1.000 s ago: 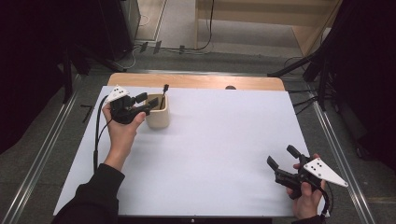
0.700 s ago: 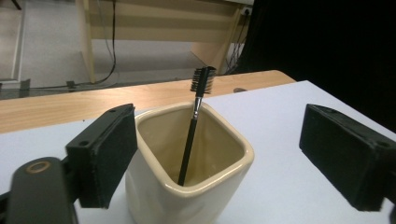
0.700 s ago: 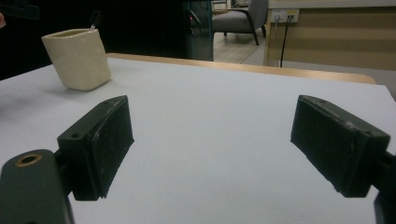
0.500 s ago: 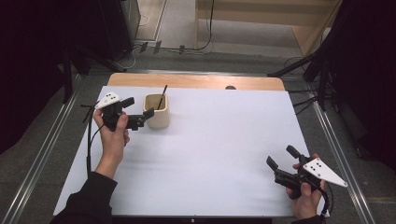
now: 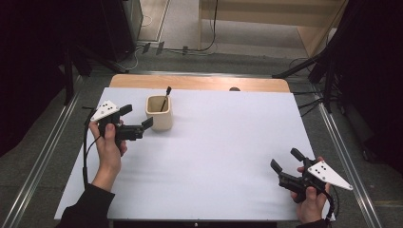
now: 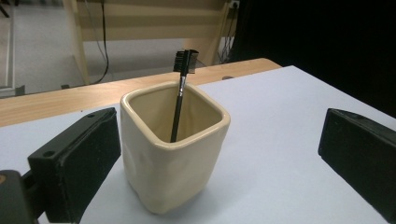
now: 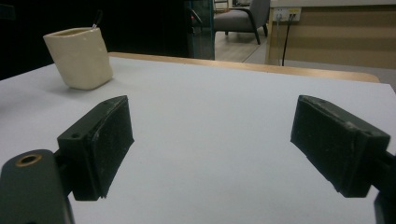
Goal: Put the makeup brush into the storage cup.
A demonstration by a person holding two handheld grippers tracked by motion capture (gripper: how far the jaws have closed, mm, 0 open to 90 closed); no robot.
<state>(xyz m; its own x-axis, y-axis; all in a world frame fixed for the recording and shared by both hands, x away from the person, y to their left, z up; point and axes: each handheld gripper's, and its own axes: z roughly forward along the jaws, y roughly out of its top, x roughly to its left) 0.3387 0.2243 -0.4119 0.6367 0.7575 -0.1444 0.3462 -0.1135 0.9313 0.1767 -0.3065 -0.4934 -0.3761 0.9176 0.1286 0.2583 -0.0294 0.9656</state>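
The left hand-held gripper (image 5: 138, 122) has just opened its jaws wide, nothing between them; the cream cup (image 5: 158, 112) with its brush (image 5: 166, 96) stands just ahead, untouched. The right hand-held gripper (image 5: 286, 163), jaws apart and empty, hovers over the worktop (image 5: 223, 142), well apart from the cup.

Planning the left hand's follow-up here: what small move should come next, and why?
Probably draw the left tongs back from the cream cup. The brow brush already stands inside it, and the jaws have just opened and gape empty beside the cup.
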